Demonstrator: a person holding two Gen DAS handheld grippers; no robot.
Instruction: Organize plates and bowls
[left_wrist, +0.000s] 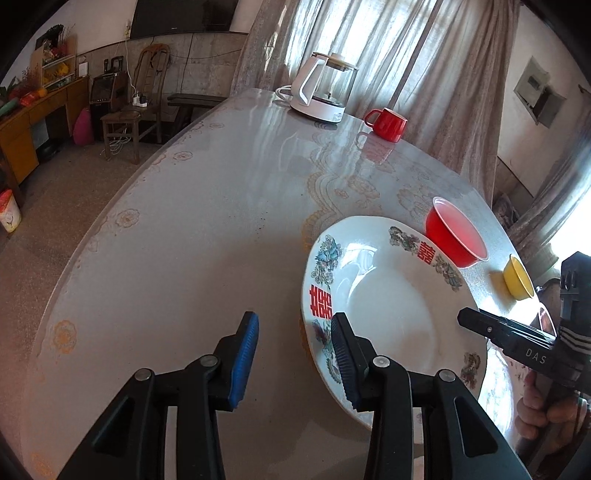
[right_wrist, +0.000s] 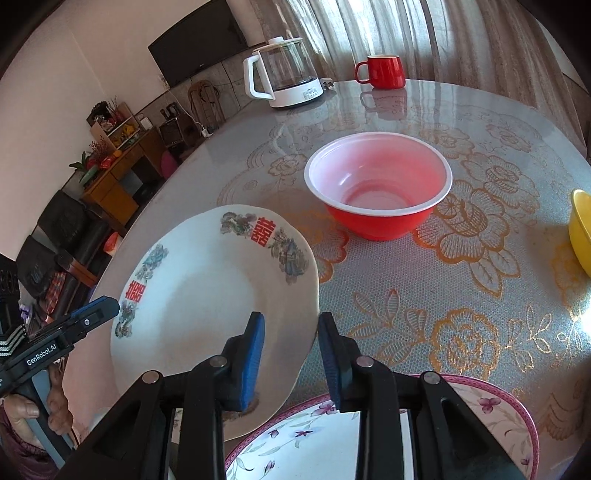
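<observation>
A white plate (left_wrist: 391, 306) (right_wrist: 207, 295) with red characters and a dragon pattern hangs tilted over the near part of the round table. My right gripper (right_wrist: 291, 350) is shut on its right rim, one pad above the rim and one below. My left gripper (left_wrist: 295, 354) is open at the plate's left rim, pads not pressing. Under the white plate's near edge lies a pink-rimmed flowered plate (right_wrist: 295, 439). A red bowl (left_wrist: 458, 236) (right_wrist: 376, 184) with a white inside stands upright behind the plate. A yellow bowl (left_wrist: 517, 278) (right_wrist: 581, 225) sits to its right.
A glass kettle (left_wrist: 325, 92) (right_wrist: 284, 74) on a white base and a red mug (left_wrist: 386, 123) (right_wrist: 382, 70) stand at the table's far side. The table's left edge (left_wrist: 110, 229) drops to the floor, with a chair and cabinet beyond. A hand (left_wrist: 535, 406) holds the right gripper.
</observation>
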